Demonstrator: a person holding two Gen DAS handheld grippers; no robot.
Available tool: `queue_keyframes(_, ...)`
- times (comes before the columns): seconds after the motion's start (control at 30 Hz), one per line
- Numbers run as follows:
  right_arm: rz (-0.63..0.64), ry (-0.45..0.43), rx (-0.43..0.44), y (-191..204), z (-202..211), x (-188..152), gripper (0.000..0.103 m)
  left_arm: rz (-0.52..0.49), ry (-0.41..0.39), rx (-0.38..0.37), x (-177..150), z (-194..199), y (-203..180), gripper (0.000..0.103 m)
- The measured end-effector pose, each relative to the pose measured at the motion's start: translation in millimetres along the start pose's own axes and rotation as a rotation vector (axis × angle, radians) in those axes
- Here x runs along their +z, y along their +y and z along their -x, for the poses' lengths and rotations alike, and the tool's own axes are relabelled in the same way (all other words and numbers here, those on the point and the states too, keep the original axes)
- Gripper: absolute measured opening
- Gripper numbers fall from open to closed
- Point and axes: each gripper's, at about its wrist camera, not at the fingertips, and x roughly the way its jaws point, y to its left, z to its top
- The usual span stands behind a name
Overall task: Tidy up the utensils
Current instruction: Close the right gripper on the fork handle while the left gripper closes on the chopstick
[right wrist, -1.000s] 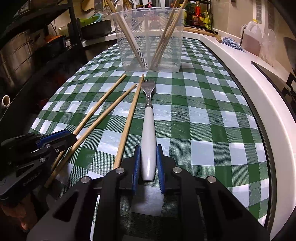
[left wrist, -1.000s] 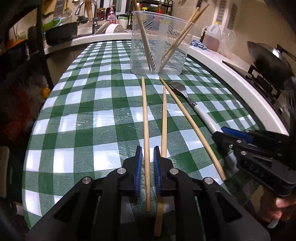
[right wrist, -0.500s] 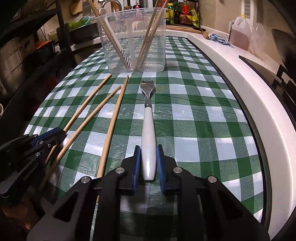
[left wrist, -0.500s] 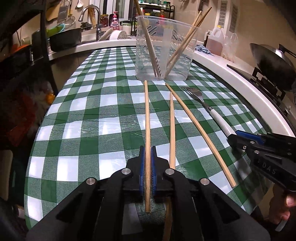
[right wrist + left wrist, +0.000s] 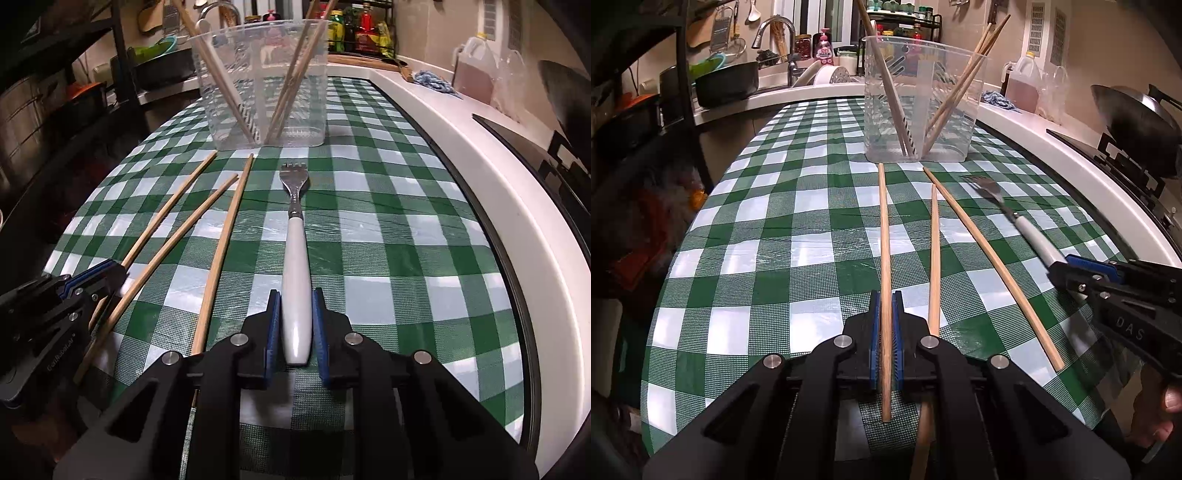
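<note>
On the green checked tablecloth (image 5: 798,236), my left gripper (image 5: 885,295) is shut on the near end of a wooden chopstick (image 5: 883,229) that points toward the clear container (image 5: 921,99). Two more chopsticks (image 5: 933,258) (image 5: 990,266) lie to its right. The container holds several chopsticks upright. My right gripper (image 5: 295,295) is shut on the white handle of a fork (image 5: 295,251) whose tines point at the container (image 5: 262,85). In the right wrist view the left gripper (image 5: 103,273) shows low on the left, and the three chopsticks (image 5: 225,251) fan out beside the fork. The right gripper (image 5: 1067,266) shows in the left wrist view.
A white counter edge (image 5: 480,192) runs along the right of the table, with a stove and wok (image 5: 1137,122) beyond it. An oil jug (image 5: 1021,88) and blue cloth (image 5: 436,81) sit on the counter. A sink and black pan (image 5: 727,85) lie behind. Dark shelving (image 5: 646,122) stands left.
The left jaws have closed from slightly apart onto the chopstick that lay between them. The right gripper has kept its hold on the fork handle; both views tilted a little.
</note>
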Motion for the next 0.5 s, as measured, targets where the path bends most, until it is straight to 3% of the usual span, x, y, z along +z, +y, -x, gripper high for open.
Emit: queue_keyframes(0.5, -0.001, 0.0, -0.039, 0.4, -0.2, -3.2, 0.019, 0.002, -0.014, 0.01, -1.8, 0.3, -0.7, 0.007)
